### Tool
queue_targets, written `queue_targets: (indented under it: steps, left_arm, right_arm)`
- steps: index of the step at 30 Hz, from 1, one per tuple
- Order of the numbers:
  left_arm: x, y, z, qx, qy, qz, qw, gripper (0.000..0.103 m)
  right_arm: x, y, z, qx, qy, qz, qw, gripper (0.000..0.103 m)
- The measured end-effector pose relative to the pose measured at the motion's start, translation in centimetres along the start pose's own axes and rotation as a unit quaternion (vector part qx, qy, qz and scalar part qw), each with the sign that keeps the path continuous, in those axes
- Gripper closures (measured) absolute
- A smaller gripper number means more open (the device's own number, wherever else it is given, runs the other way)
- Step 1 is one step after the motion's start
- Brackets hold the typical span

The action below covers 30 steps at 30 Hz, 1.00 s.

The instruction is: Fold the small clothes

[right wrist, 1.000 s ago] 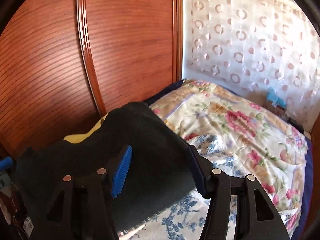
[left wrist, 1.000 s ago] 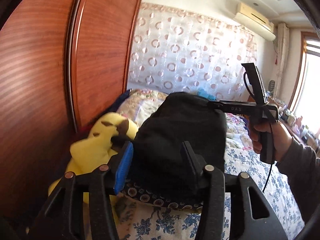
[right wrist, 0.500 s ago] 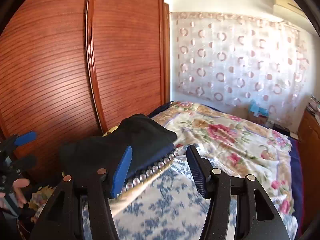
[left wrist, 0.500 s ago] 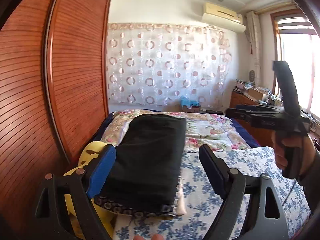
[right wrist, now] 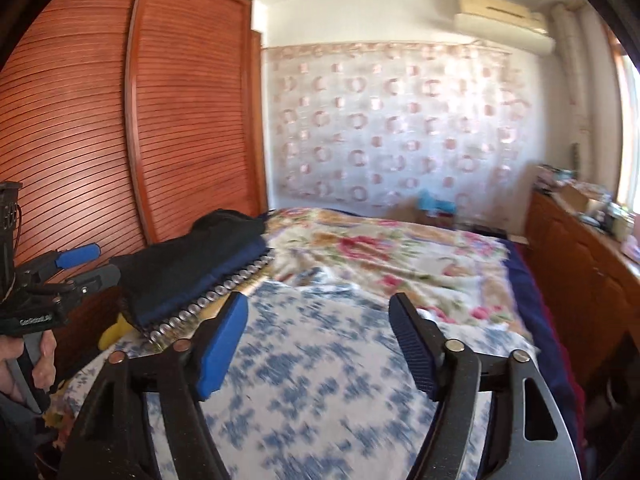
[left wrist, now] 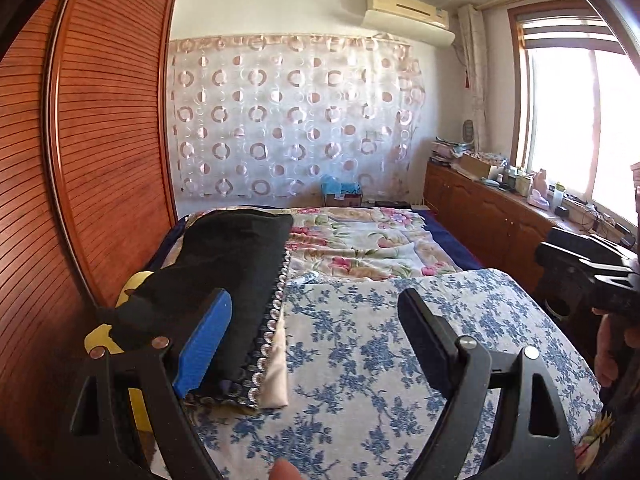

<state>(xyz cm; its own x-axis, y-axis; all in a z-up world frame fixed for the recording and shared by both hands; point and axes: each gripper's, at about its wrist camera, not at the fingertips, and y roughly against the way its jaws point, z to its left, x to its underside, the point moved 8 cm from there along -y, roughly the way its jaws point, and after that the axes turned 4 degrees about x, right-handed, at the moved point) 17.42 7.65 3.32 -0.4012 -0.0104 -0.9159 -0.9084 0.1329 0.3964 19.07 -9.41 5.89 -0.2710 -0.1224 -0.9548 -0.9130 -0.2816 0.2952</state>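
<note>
1. The left gripper (left wrist: 316, 336) stands wide apart with nothing between its jaws; only the blue-flowered sheet (left wrist: 360, 360) shows in the gap.
2. The right gripper (right wrist: 320, 344) is opening, and its jaws are likewise empty over the same blue-flowered sheet (right wrist: 312, 380), which is blurred in this view.
3. Just to the left of the left gripper's blue pad lies the folded black garment (left wrist: 228, 264), flat on top of a small stack; its near end sits partly behind that pad.
4. Under the black garment a dark cloth with a row of pale ring trim (left wrist: 268, 332) shows along the stack's right edge, and a cream piece (left wrist: 276, 380) sticks out below that.
5. From the right gripper, the folded black garment (right wrist: 188, 256) lies ahead and to the left, apart from the jaws, with the ring trim (right wrist: 212, 296) along its near edge.
6. A yellow soft toy (left wrist: 132, 284) peeks out left of the stack, against the wooden wardrobe (left wrist: 100, 140).
7. Beyond both grippers a flowered quilt (left wrist: 368, 244) covers the far part of the bed.
8. Farther out hangs a sheer curtain with rings (left wrist: 288, 120), with an air conditioner (left wrist: 408, 16) above it.
9. To the right of the left gripper, a hand (left wrist: 612, 344) holds the other device at the frame edge; a low wooden cabinet (left wrist: 480, 216) runs under the window (left wrist: 576, 120).
</note>
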Motion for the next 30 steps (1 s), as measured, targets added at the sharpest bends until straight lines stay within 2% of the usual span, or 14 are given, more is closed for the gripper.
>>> queue_targets:
  steps: [3, 7, 14, 30]
  left_arm:
    - [0.2, 0.3, -1.6, 0.015, 0.003, -0.002, 0.9999, 0.017]
    - [0.5, 0.1, -3.9, 0.023, 0.0, 0.006, 0.9997, 0.017]
    - [0.7, 0.5, -7.7, 0.035, -0.027, 0.007, 0.999, 0.017]
    - [1.0, 1.3, -8.7, 0.028, -0.036, 0.001, 0.999, 0.017]
  right_arm:
    - [0.8, 3.4, 0.3, 0.023, -0.013, -0.007, 1.0, 0.019]
    - [2.2, 6.7, 0.9, 0.057, -0.019, -0.015, 0.998, 0.019]
    - [3.9, 9.3, 2.0, 0.078, -0.051, -0.018, 0.995, 0.019]
    - [4.0, 8.7, 3.7, 0.094, -0.074, -0.014, 0.993, 0.019]
